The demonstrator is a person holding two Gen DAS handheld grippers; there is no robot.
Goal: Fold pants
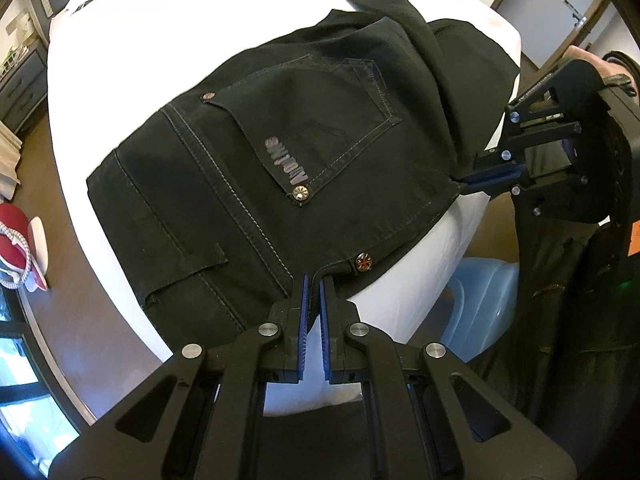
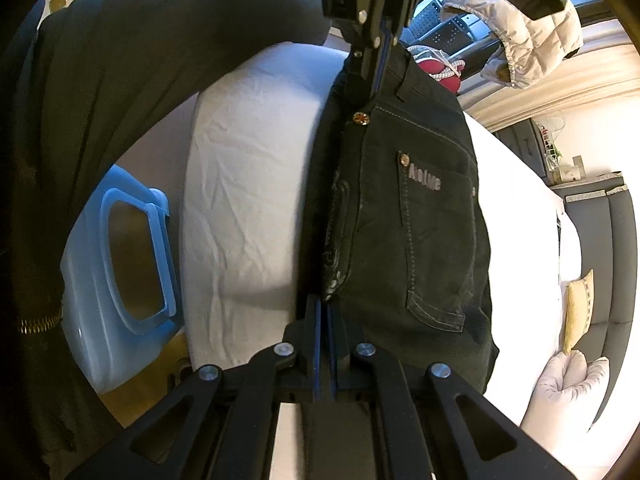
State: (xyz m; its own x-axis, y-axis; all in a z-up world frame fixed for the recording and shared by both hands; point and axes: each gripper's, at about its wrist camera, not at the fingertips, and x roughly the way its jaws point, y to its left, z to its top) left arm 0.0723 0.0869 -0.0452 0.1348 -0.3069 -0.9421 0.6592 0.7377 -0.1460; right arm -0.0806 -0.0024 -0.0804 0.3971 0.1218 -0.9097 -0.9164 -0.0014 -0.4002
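Under the folded pants [image 1: 248, 152], bed [image 1: 120, 40] largely hidden, legs cut off

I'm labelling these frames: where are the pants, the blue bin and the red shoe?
pants [image 1: 248, 152], left wrist view, back pocket.
blue bin [image 2: 132, 248], right wrist view, lid.
red shoe [image 1: 14, 228], left wrist view, upper.

Matt black denim pants [image 1: 248, 160], stitched in pale thread and studded with shiny metal rivets [image 1: 301, 193], lie on a smooth white cotton-like sheet [image 1: 168, 48], faintly creased at its edge. Beside the sheet stands a glossy, translucent blue plastic bin [image 2: 120, 264]. The left gripper [image 1: 314, 300] shows matt black plastic arms, ribbed blue pads and bright metal pins.
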